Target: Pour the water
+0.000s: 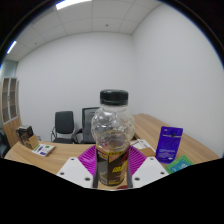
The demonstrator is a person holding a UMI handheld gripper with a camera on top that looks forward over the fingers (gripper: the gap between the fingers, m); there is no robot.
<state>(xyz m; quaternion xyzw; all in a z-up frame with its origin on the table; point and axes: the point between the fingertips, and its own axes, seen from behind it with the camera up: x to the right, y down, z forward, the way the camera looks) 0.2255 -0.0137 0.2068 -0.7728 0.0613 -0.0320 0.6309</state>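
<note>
Fingers pinch the bottle [112, 135] upright, gripper [112, 168] clamped low so nothing would spill, cap at twelve o'clock; purple box [169, 144] at three on the table [60, 152].

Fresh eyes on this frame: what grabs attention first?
The clear plastic bottle with a black cap dominates, upright between the gripper fingers, whose purple pads sit against its sides; its yellow label is low between them. Beyond the fingers on the wooden table, a blue carton stands to one side and booklets lie on the other, with black office chairs behind.
</note>
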